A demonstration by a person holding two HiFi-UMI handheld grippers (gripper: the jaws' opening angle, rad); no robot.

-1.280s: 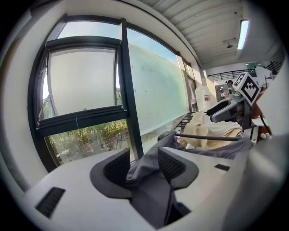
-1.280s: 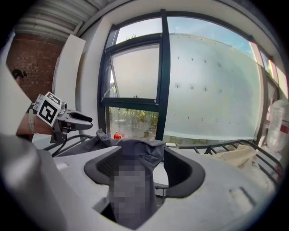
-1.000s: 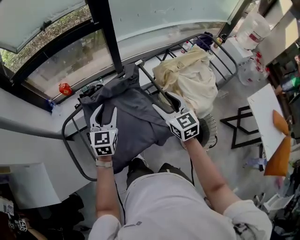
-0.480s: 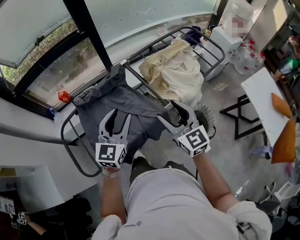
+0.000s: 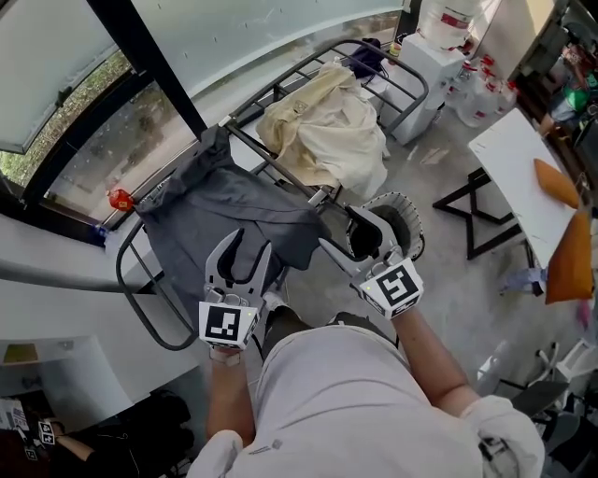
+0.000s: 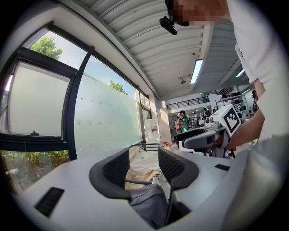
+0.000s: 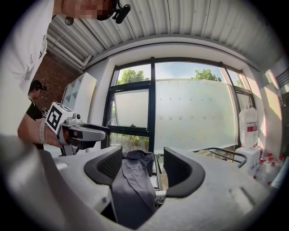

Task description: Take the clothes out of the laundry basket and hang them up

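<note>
Claws: both sit just in front of the person. The left claw has its jaws apart with the pads pressing on nothing. The right claw is also spread and empty. Gray cloth shows through each gap but touches neither pad.
Gray garment: the gray garment is draped over the near end of the drying rack, at twelve o'clock from the left claw, with its near edge hanging toward the person.
Handling: it looks soft, limp and light. It would likely sag from a single pinch and slide on smooth rails. I'd take a doubled fold at a hem or corner with both claws, well apart.
Laundry basket: the white laundry basket stands on the floor just beyond the right claw. Its inside is dark, so I cannot tell what is left in it.
In the way: the rack's bars run close under the cloth, and a jaw could catch one.
Cream garment: the cream garment is heaped farther along the rack, at one o'clock.
Beyond: a red thing lies by the window at ten o'clock, a black stand is at three o'clock, and a white container is at two o'clock.
</note>
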